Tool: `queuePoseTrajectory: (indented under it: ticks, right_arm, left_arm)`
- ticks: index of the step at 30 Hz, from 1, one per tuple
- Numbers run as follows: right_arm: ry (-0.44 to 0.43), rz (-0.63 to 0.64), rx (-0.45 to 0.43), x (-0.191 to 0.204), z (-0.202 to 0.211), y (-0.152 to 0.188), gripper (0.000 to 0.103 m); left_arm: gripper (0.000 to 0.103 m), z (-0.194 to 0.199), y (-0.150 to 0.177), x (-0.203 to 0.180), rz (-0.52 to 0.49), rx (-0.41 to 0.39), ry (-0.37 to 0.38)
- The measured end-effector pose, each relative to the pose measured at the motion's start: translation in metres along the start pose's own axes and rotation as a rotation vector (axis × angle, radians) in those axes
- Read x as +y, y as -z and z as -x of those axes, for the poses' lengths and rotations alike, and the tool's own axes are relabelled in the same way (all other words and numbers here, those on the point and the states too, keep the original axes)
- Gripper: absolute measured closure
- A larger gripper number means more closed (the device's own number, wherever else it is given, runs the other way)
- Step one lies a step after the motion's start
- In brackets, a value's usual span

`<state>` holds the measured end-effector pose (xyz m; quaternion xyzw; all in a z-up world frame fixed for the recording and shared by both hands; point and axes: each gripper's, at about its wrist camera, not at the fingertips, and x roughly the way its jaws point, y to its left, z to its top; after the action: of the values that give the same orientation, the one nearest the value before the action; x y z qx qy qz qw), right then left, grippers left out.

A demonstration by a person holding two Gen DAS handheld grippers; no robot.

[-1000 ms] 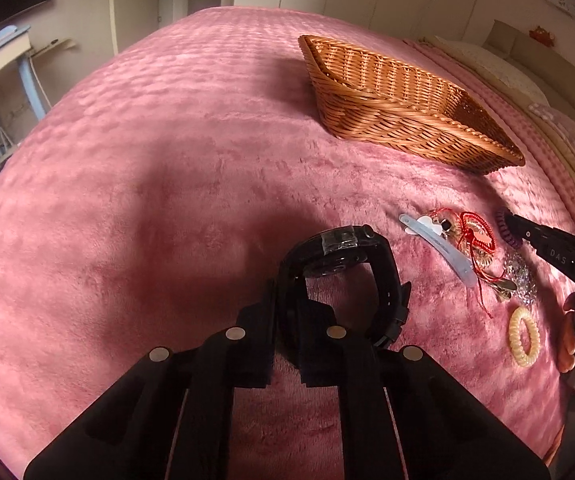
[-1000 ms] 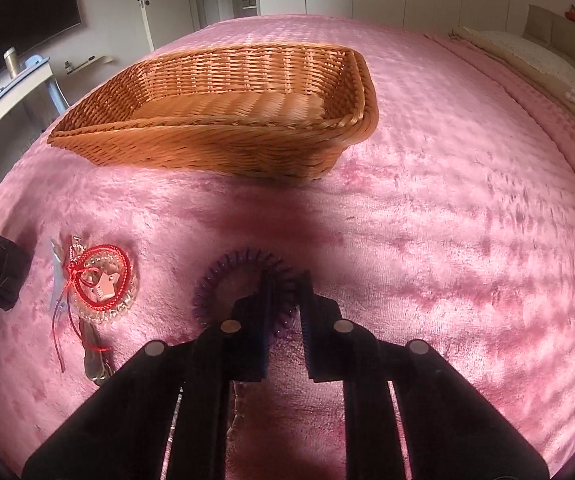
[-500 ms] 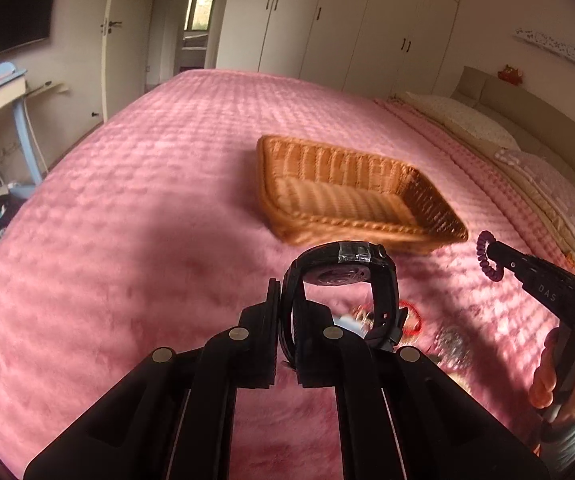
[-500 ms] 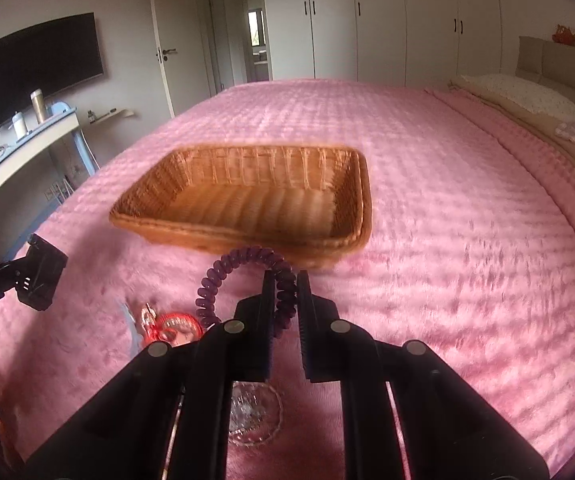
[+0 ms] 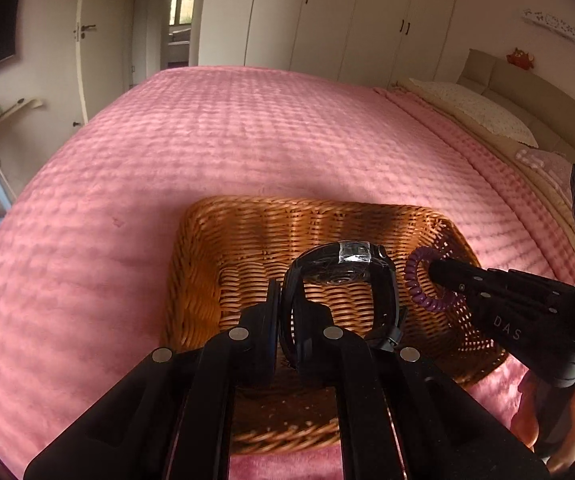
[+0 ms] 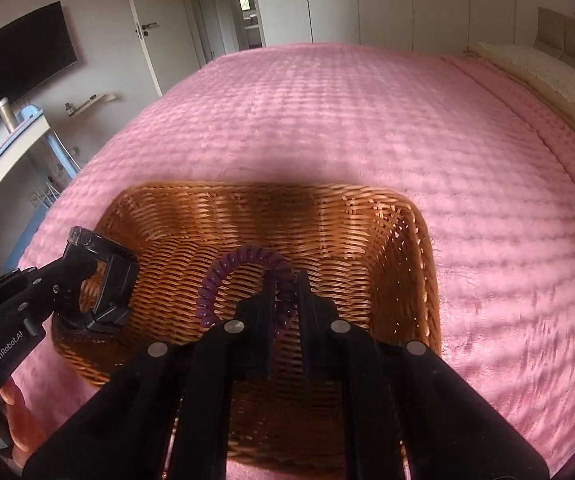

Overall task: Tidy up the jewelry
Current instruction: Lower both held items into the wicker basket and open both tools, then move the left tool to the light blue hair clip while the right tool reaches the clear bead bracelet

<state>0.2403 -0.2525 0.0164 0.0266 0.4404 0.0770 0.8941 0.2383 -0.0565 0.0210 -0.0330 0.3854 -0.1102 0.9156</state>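
My left gripper point(image 5: 287, 300) is shut on the strap of a black watch point(image 5: 343, 268) and holds it above the inside of the wicker basket point(image 5: 207, 248). My right gripper point(image 6: 285, 292) is shut on a purple spiral hair tie point(image 6: 223, 276) and holds it above the same basket point(image 6: 391, 232). In the left wrist view the right gripper point(image 5: 439, 272) comes in from the right with the hair tie point(image 5: 413, 280). In the right wrist view the left gripper point(image 6: 83, 276) comes in from the left with the watch point(image 6: 107, 272). The other jewelry is out of view.
The basket stands on a pink bedspread point(image 5: 247, 140). Pillows point(image 5: 475, 108) and a headboard lie at the right. A desk point(image 6: 11, 140), a wall TV point(image 6: 15, 68) and a door point(image 6: 147, 32) are at the left, wardrobes at the back.
Both grippers have lifted their items off the bedspread and carried them forward. They now hang over the basket's inside. The jewelry pile has dropped out of view.
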Motion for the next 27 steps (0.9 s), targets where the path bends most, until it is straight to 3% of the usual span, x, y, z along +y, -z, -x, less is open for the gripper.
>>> queuePoseTrajectory:
  ticks: [9, 11, 12, 13, 15, 16, 18, 27]
  right_arm:
    - [0.039, 0.004, 0.086, -0.005, -0.036, 0.01, 0.094]
    - [0.027, -0.009, 0.079, -0.008, -0.033, 0.012, 0.093]
    - [0.025, -0.017, 0.077, -0.009, -0.031, 0.012, 0.092]
    - [0.019, -0.026, 0.069, -0.012, -0.026, 0.013, 0.091]
    - [0.017, -0.032, 0.046, -0.014, -0.014, 0.014, 0.08]
    - [0.019, -0.031, 0.034, -0.014, -0.009, 0.015, 0.076]
    - [0.012, -0.026, -0.004, -0.014, 0.01, 0.02, 0.058]
    - [-0.086, -0.008, -0.127, -0.015, 0.104, 0.071, 0.058]
  left_arm:
    - [0.098, -0.036, 0.01, 0.001, -0.015, 0.07, -0.004]
    - [0.093, -0.037, 0.012, -0.002, -0.03, 0.079, -0.001]
    - [0.085, -0.035, 0.012, -0.003, -0.035, 0.075, 0.002]
    - [0.074, -0.03, 0.013, -0.004, -0.043, 0.064, -0.005]
    - [0.064, -0.014, 0.015, -0.006, -0.062, 0.034, 0.002]
    - [0.061, -0.006, 0.017, -0.007, -0.068, 0.024, 0.011]
    - [0.059, 0.008, 0.02, -0.007, -0.07, 0.013, 0.023]
    - [0.059, 0.093, 0.054, 0.001, 0.019, -0.068, 0.119]
